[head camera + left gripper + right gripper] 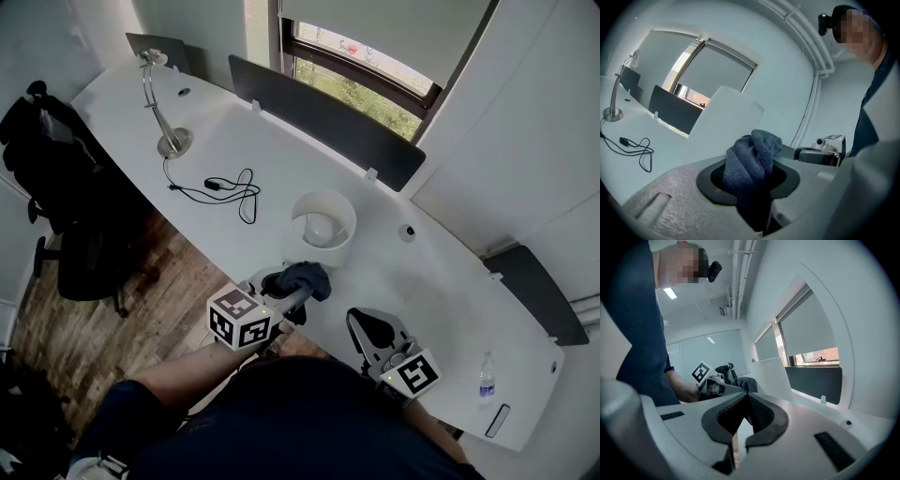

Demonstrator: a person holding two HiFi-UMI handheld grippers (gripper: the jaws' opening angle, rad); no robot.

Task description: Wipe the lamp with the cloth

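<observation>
- Left gripper: jaws clamped on a bunched dark blue cloth, just beside the white-shaded table lamp.
- Right gripper: jaws closed together, nothing between them; low at the white desk edge.
- Handling note: press the cloth lightly and sweep around the shade. It probably tips easily, so 1 steadying contact from the right gripper would help.

One white drum-shaded lamp, one silver gooseneck lamp, one black cable, one clear plastic bottle and one dark blue cloth are showing.
</observation>
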